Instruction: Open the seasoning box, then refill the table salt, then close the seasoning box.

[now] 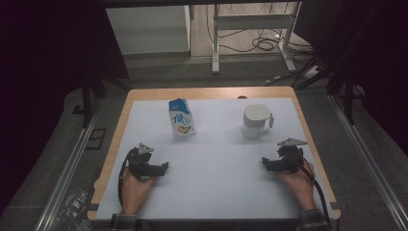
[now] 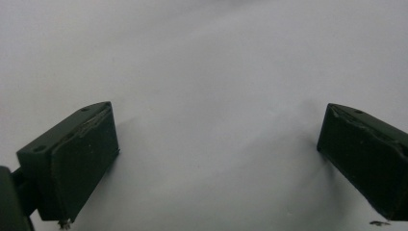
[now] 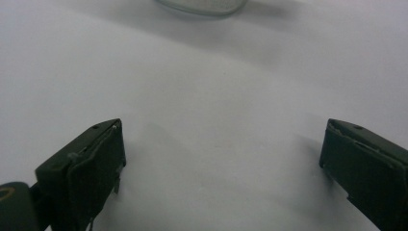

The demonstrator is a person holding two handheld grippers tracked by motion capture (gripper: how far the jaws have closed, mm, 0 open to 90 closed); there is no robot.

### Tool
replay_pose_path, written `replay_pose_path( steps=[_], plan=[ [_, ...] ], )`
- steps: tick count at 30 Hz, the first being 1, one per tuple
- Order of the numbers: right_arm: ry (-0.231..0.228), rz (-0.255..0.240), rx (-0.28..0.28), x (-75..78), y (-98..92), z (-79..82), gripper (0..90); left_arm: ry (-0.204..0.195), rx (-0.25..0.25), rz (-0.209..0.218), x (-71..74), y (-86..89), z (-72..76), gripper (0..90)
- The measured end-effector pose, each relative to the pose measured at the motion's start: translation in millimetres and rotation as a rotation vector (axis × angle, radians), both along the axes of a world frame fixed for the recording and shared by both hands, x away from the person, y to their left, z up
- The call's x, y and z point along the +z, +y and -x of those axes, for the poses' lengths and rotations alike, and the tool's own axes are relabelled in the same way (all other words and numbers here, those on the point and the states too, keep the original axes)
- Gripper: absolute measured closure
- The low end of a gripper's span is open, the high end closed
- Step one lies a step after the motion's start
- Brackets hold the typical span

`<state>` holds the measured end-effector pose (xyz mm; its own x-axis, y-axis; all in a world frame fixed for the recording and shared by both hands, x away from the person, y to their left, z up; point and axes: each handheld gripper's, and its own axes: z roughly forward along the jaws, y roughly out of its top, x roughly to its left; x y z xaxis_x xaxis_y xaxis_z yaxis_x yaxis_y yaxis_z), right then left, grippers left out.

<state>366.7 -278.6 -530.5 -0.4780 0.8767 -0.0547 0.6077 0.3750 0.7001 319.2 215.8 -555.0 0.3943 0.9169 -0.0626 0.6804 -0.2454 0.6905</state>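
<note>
A blue and white carton (image 1: pixel 181 118) with a fruit picture stands upright on the white table top (image 1: pixel 211 183), left of centre at the back. A white jug with a handle (image 1: pixel 255 121) stands to its right. My left gripper (image 1: pixel 163 168) rests low at the front left, held in a hand, pointing right. My right gripper (image 1: pixel 265 163) rests at the front right, pointing left. In the left gripper view the left gripper (image 2: pixel 216 144) is open over bare white surface. In the right gripper view the right gripper (image 3: pixel 221 154) is open, and the jug's base (image 3: pixel 202 5) peeks in at the top.
The table has a wooden rim (image 1: pixel 120 120). Behind it a metal frame (image 1: pixel 250 29) and cables (image 1: pixel 264 43) lie on the floor. A rail (image 1: pixel 67 168) runs along the left side. Dark curtains close in both sides.
</note>
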Motion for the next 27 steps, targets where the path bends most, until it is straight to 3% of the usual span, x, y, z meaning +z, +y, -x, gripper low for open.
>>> replay_pose_path(
  steps=[7, 11, 13, 20, 23, 27],
  plan=[
    [0.010, -0.005, -0.003, 2.2, 0.7, 1.7, 5.8, -0.001, 0.000, -0.001, 0.0, -0.1, 0.1, 0.8],
    [0.023, -0.039, 0.011, 5.7, 0.5, 2.1, 8.1, 0.000, 0.000, 0.001, 0.0, 0.0, 0.2, 0.8],
    [0.020, -0.027, 0.018, 8.0, 2.5, 2.0, 8.2, -0.001, 0.000, 0.000, 0.0, 0.0, 0.2, 0.8],
    [-0.007, -0.059, 0.067, 18.0, 4.8, 1.6, 12.4, -0.001, 0.001, 0.001, -0.1, 0.0, 0.2, 0.8],
    [-0.052, -0.026, 0.077, 22.2, 6.1, 1.9, 16.3, -0.001, 0.000, 0.000, -0.1, 0.0, 0.2, 0.8],
    [-0.067, -0.020, 0.062, 25.1, 7.2, -2.4, 17.6, -0.001, 0.000, 0.000, 0.0, 0.0, 0.2, 0.8]
  ],
)
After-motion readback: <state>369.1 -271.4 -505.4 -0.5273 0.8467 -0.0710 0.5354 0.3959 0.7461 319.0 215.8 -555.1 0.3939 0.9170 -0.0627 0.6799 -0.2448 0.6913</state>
